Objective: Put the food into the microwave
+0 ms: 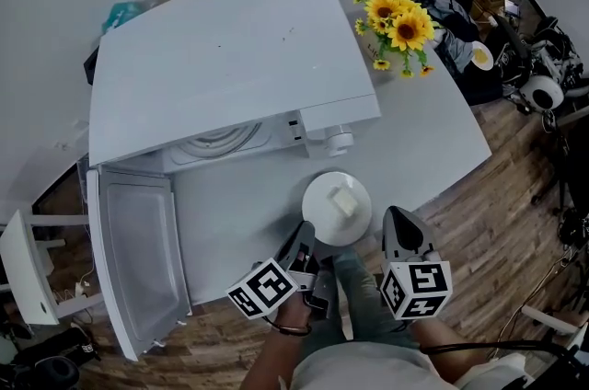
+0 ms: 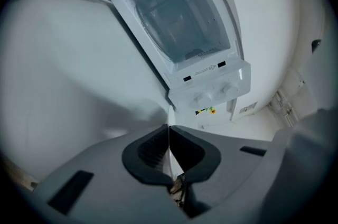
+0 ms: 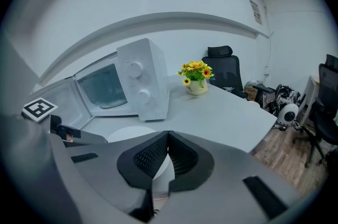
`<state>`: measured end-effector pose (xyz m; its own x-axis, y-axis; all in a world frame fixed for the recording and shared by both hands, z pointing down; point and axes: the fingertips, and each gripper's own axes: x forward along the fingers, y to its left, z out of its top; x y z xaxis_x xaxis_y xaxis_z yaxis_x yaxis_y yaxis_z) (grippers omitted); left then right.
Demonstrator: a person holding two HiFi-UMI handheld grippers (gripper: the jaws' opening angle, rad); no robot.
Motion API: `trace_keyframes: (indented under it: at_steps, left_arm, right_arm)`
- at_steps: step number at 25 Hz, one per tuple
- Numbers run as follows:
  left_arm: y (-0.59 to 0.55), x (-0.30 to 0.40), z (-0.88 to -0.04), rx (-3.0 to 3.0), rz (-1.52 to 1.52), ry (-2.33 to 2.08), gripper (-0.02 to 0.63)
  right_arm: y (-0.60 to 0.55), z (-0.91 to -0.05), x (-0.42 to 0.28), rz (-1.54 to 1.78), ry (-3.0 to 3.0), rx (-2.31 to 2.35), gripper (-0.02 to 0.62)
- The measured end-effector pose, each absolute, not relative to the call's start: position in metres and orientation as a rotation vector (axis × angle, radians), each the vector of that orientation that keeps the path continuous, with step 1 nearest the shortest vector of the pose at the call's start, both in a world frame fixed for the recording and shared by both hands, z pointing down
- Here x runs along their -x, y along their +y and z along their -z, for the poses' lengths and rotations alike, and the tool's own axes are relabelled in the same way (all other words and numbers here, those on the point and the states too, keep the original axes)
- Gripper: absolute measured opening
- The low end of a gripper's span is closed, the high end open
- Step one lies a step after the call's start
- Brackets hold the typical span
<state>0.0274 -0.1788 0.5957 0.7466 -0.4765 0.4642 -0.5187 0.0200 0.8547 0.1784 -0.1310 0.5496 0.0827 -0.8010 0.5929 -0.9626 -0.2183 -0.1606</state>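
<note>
One of three stages complete, judging by the layout: access. Microwave (image 1: 230, 66) door (image 1: 138, 250) swung fully open, cavity exposed, no load visible on the turntable (image 1: 221, 140). Second stage, pick-up, apparently in hand. Left gripper (image 1: 307, 235) clamped on the near rim of the plate (image 1: 316, 193), thin white edge pinched between both pads. Right gripper (image 1: 394, 215) closed on nothing, pads together at the tips, parked just to the right of the plate, no contact visible. Left to do: carry the plate forward and to the left of the left gripper into the cavity, set down on the turntable, release, shut the door.

Location of load: directly ahead of the left gripper, ahead and to the left of the right gripper, over the table (image 1: 433, 121), short of the open cavity. Contact with the table surface not determinable.

Appearance: round, white, shallow plate carrying a single pale, squarish block of food (image 1: 344, 201) near the centre, unwrapped as far as discernible. Kind of food not identifiable. Likely to tip under a one-sided rim grip; keep level.
</note>
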Motion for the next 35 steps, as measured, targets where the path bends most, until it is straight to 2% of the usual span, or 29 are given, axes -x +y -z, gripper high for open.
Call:
trace_keyframes:
  at_steps: [12, 18, 27, 35]
  left_arm:
    - [-0.185, 0.012, -0.572, -1.584, 0.198, -0.847, 0.012]
    - [-0.180, 0.052, -0.578, -1.535, 0.186, -0.970, 0.012]
    - [-0.188, 0.076, -0.553, -1.434, 0.438, -0.983, 0.012]
    - [-0.196, 0.097, -0.543, -1.410, 0.533, -1.036, 0.014]
  right_arm:
    - [-0.148, -0.545, -0.151, -0.817, -1.855, -1.996, 0.015]
    - [-0.157, -0.544, -0.132, -0.800, -1.911, -1.928, 0.015]
    - [-0.170, -0.539, -0.101, -0.766, -1.993, -1.825, 0.015]
    - [-0.177, -0.532, -0.084, -0.725, -2.043, -1.759, 0.015]
